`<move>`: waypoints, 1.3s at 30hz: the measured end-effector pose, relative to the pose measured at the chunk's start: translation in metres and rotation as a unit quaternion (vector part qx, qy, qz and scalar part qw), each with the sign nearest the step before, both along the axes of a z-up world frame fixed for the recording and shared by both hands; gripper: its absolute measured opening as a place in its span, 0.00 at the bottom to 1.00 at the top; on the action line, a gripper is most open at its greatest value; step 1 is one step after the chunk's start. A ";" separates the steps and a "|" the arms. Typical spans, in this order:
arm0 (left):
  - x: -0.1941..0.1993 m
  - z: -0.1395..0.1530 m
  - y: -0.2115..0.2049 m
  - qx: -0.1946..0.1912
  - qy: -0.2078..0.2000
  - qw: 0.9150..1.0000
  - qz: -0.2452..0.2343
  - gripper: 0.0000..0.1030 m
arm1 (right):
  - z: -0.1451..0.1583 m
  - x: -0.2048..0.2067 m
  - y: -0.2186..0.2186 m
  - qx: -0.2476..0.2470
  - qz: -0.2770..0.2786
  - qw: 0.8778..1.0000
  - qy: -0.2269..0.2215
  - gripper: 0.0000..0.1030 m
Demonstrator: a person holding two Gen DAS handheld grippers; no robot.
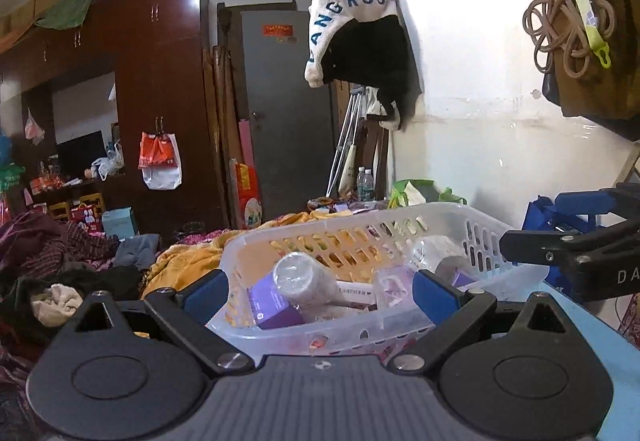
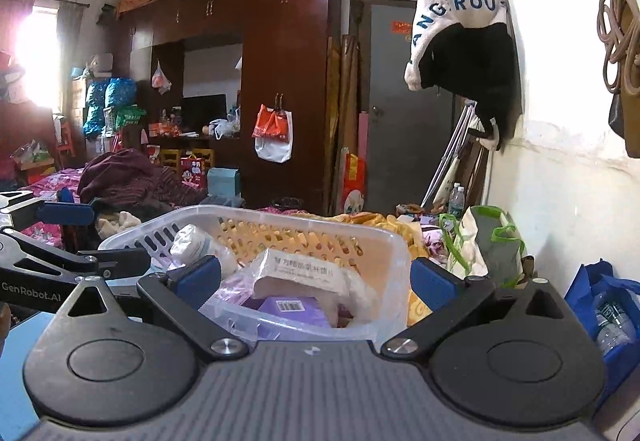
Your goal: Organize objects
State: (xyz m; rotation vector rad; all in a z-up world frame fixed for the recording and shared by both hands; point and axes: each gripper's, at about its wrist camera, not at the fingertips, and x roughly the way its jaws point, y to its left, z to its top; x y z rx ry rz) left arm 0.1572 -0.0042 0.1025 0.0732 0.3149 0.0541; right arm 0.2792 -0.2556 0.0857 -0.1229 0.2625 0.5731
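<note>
A translucent white plastic basket sits on a light blue surface. It holds a purple box, a clear bottle, a white medicine box and other small packets. My left gripper is open, its blue pads on either side of the basket's near end. My right gripper is open too, straddling the basket's other near end. Each gripper shows at the edge of the other's view, the right one and the left one.
A bed with yellow cloth and piled clothes lies behind the basket. A blue bag and a green-trimmed bag stand by the white wall on the right. A dark wardrobe and grey door are far back.
</note>
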 end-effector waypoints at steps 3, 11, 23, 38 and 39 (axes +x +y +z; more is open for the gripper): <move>0.000 0.000 -0.001 -0.004 0.003 1.000 -0.002 0.97 | -0.001 0.000 0.000 -0.001 0.001 1.000 0.003 1.00; 0.002 -0.004 -0.002 -0.003 0.011 1.000 0.005 0.97 | -0.005 -0.005 -0.002 -0.001 0.004 1.000 0.007 1.00; 0.002 -0.006 -0.003 -0.004 0.020 1.000 0.008 0.97 | -0.007 -0.005 -0.005 -0.003 0.003 1.000 0.008 1.00; 0.004 -0.007 -0.003 -0.008 0.027 1.000 0.005 0.97 | -0.006 -0.004 -0.009 -0.003 0.000 1.000 0.005 1.00; 0.004 -0.007 -0.004 -0.009 0.027 1.000 0.004 0.97 | -0.005 -0.004 -0.009 -0.003 0.000 1.000 0.005 1.00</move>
